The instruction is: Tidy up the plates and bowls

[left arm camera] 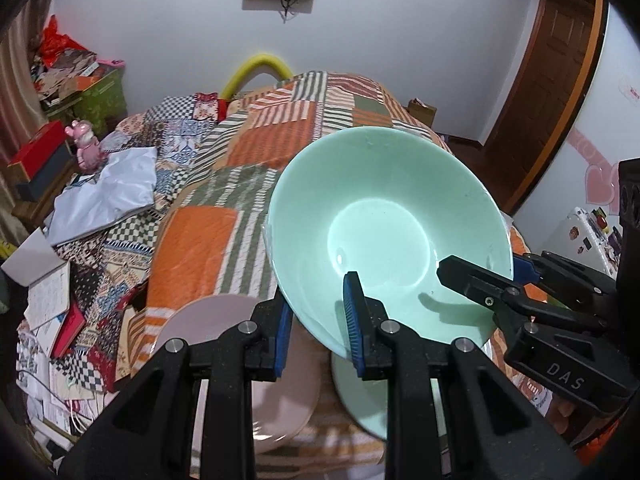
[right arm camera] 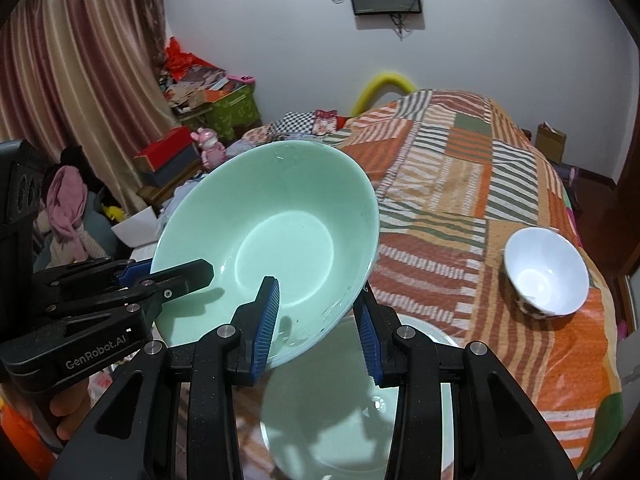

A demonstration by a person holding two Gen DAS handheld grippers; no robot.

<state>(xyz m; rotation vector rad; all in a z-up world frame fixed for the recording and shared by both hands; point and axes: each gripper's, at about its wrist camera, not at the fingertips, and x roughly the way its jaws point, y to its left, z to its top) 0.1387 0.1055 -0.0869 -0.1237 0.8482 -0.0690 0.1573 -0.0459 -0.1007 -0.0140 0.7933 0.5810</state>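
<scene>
A mint green bowl [left arm camera: 384, 216] [right arm camera: 272, 224] hangs tilted above the quilted bed, held by both grippers at its near rim. My left gripper [left arm camera: 318, 328] is shut on the rim, one blue pad inside the bowl and one outside. From the right, my right gripper [left arm camera: 488, 268] [right arm camera: 318, 332] is shut on the rim in the same way; my left gripper [right arm camera: 168, 270] shows at the left of the right wrist view. Below the bowl lie a pink plate [left arm camera: 240, 360] and a green plate [left arm camera: 360, 396] [right arm camera: 352, 420]. A white bowl [right arm camera: 546, 276] stands upright on the quilt to the right.
The patchwork quilt [left arm camera: 248, 152] [right arm camera: 460, 184] covers the bed. Left of the bed are loose books and papers [left arm camera: 52, 300], stacked boxes [left arm camera: 36, 160] and a pink figurine [left arm camera: 86, 148]. A wooden door [left arm camera: 556, 72] is at the far right.
</scene>
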